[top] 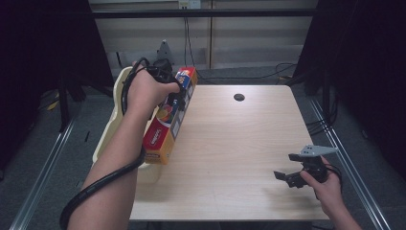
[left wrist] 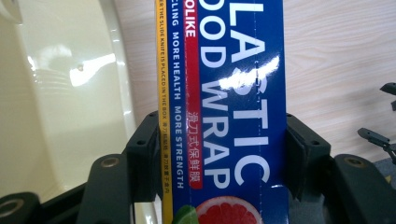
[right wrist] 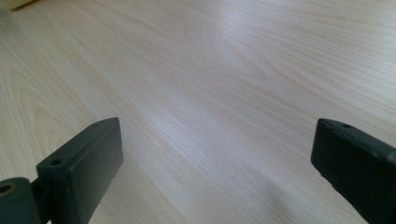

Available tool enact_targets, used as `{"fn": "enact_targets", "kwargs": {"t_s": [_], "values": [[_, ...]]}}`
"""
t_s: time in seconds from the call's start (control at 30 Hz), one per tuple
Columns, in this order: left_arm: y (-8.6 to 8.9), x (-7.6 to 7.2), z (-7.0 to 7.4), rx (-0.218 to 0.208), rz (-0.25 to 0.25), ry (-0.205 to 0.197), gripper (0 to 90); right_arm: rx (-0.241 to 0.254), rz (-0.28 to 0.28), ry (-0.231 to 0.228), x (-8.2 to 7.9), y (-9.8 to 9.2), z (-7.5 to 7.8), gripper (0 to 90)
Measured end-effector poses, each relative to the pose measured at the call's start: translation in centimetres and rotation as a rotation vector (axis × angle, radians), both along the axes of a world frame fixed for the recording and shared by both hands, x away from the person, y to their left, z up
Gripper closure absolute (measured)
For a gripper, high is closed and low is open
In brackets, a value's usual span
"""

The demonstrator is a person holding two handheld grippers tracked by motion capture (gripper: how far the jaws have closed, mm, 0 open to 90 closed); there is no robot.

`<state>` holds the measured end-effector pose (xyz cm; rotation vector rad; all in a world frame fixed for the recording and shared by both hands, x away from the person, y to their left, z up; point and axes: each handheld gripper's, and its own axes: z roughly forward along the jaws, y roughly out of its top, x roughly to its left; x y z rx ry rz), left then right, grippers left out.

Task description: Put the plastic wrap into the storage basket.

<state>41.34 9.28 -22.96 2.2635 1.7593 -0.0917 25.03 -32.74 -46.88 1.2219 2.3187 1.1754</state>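
The left hand-held gripper (top: 176, 96) is clamped on a long blue, red and yellow cardboard box of plastic wrap (top: 170, 120), its two black jaws pressing the box's narrow sides a little beyond its middle, toward the far end. The box sits along the left edge of the light wooden worktop (top: 230, 143), just beside a cream plastic tray (top: 117, 96) that stands past that edge. Whether its near end touches the worktop or hangs just above it cannot be told from the high view.

Judging by this, the grasp is made and the carrying is under way; what is left is most likely to bring the box to its resting place, either over the rim into the cream tray or down flat on the worktop, and then release it. Nothing is set down yet.

The box's long axis runs from the near left part of the worktop toward its far left corner, leaning slightly rightward as it goes away, with the printed face turned up.

The right hand-held gripper (top: 287, 173) hovers near the near right corner, jaws spread wide and holding nothing.
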Motion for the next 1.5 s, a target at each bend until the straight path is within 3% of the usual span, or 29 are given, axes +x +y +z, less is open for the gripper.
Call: {"fn": "enact_targets", "kwargs": {"t_s": [0.6, 1.5], "values": [[1.7, -0.1, 2.0, 0.006, 0.034, -0.009, 41.0, -0.006, 0.005, -0.005, 0.0, 0.0, 0.0, 2.2], [4.2, -0.3, 2.8, 0.023, 0.079, -0.027, 41.0, -0.001, 0.006, -0.006, -0.1, -0.1, 0.1, 2.2]]}}
